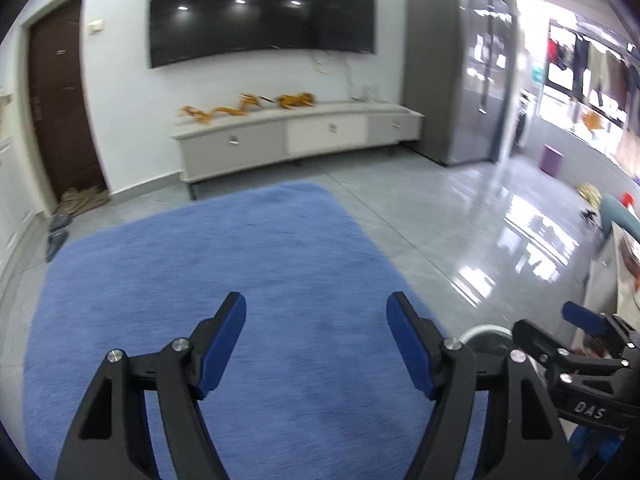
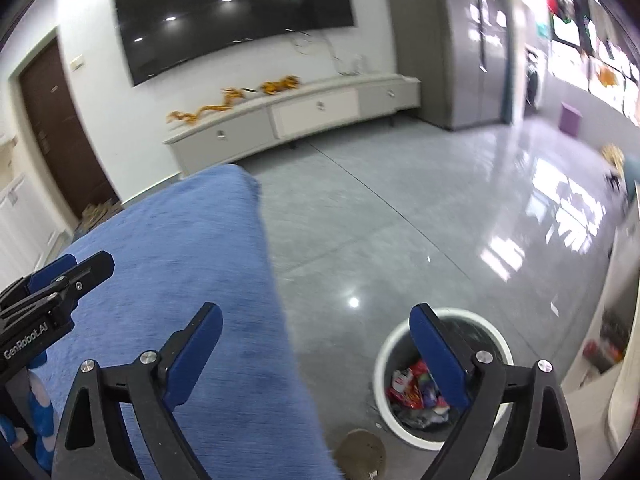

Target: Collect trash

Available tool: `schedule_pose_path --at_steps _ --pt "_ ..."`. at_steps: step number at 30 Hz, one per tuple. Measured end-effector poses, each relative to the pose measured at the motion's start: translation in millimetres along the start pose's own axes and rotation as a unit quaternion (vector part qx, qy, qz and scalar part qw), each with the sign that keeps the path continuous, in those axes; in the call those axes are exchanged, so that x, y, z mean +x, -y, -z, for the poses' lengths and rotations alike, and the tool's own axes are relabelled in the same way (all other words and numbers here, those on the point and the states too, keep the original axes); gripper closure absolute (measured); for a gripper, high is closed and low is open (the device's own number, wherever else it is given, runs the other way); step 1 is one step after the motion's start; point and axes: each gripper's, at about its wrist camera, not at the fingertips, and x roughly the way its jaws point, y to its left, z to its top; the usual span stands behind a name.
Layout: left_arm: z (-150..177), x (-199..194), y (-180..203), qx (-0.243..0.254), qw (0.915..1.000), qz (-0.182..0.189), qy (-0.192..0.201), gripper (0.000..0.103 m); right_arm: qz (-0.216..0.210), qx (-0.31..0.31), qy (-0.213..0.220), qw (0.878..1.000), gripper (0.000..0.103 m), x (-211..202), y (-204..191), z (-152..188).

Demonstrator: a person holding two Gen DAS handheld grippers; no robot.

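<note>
A white round trash bin stands on the grey tile floor at the lower right of the right wrist view, with several colourful wrappers inside. My right gripper hangs open above the floor, its right finger over the bin's mouth, nothing between its blue pads. My left gripper is open over the blue rug, with nothing in it. A sliver of the bin's rim shows behind its right finger. Each gripper appears at the edge of the other's view.
A brown round piece lies on the floor by the rug's edge, close to the bin. A low white TV cabinet stands against the far wall under a large screen. A grey cupboard and a purple box stand further right.
</note>
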Motion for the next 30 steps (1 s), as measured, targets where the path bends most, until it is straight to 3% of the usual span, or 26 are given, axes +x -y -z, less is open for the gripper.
schedule_pose_path --at_steps 8,16,23,30 --pt "8.9 -35.5 -53.8 -0.022 0.9978 -0.05 0.037 0.032 -0.012 -0.042 0.046 0.998 0.0 -22.4 -51.0 -5.2" --pt "18.5 -52.8 -78.7 -0.04 0.9944 -0.08 0.056 0.031 0.011 -0.061 0.088 0.994 0.0 -36.4 -67.4 -1.4" --pt "28.0 -63.2 -97.1 -0.062 0.9903 -0.106 0.065 0.003 0.035 -0.052 0.098 0.993 0.0 -35.3 -70.4 0.8" --pt "28.1 -64.0 -105.4 -0.072 0.9865 -0.13 0.07 0.001 0.047 -0.036 0.085 0.995 0.0 -26.4 -63.0 4.4"
